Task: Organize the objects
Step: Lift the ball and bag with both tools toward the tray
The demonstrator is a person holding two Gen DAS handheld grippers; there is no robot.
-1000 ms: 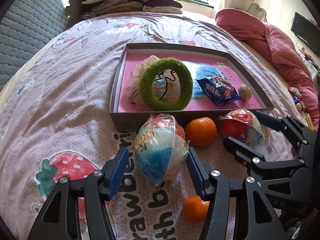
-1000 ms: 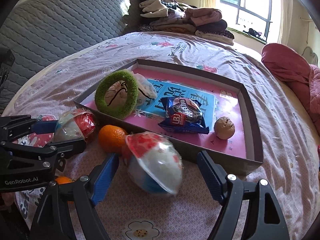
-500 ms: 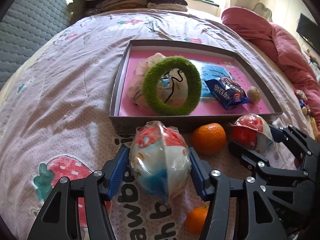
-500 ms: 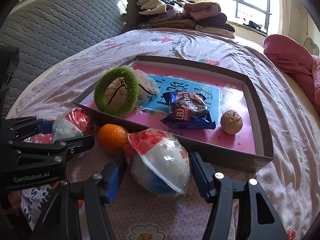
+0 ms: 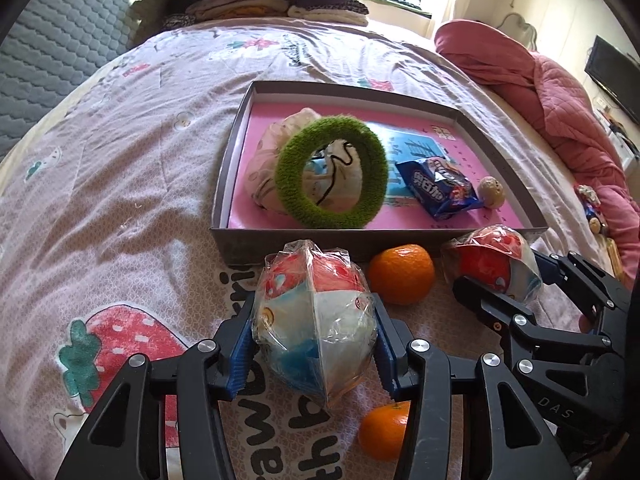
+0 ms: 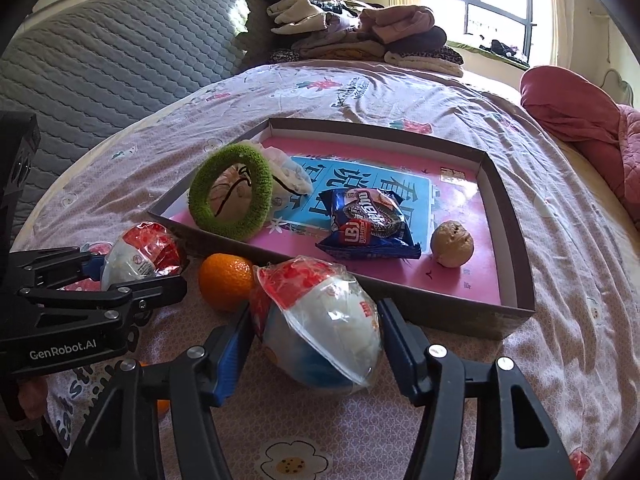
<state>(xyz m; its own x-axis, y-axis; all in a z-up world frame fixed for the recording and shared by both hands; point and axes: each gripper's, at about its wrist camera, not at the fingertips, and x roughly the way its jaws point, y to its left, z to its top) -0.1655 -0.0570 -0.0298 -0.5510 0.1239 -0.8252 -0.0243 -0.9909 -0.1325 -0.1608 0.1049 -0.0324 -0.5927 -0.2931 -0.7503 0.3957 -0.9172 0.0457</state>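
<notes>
clear crinkled plastic is wrapping both toy balls, and each one is sitting between a pair of blue pads on the pink printed bedspread [image 5: 120, 208]. the left gripper [image 5: 314, 346] is closing its jaws on the left wrapped ball [image 5: 316, 320], with the pads pressing into the film on both sides. the right gripper [image 6: 316, 334] is gripping the right wrapped ball [image 6: 324, 324] the same way, pads touching its left and right flanks.

one orange [image 5: 380, 434] is lying close in, under the left gripper's right finger. a second orange [image 5: 402, 274] is resting between the two balls, just in front of the near wall of the shallow box [image 5: 224, 184].

inside the box, on its pink floor, a fuzzy green ring [image 5: 332, 172] is leaning upright against a pale drawstring pouch [image 5: 268, 160] at the left. a blue snack packet [image 6: 366, 226] is lying near the middle, and a walnut [image 6: 452, 244] is sitting just to its right.

further off, folded clothes [image 6: 360, 36] are piling up by the window, and a pink quilt [image 5: 540, 92] is bunching at the right.
</notes>
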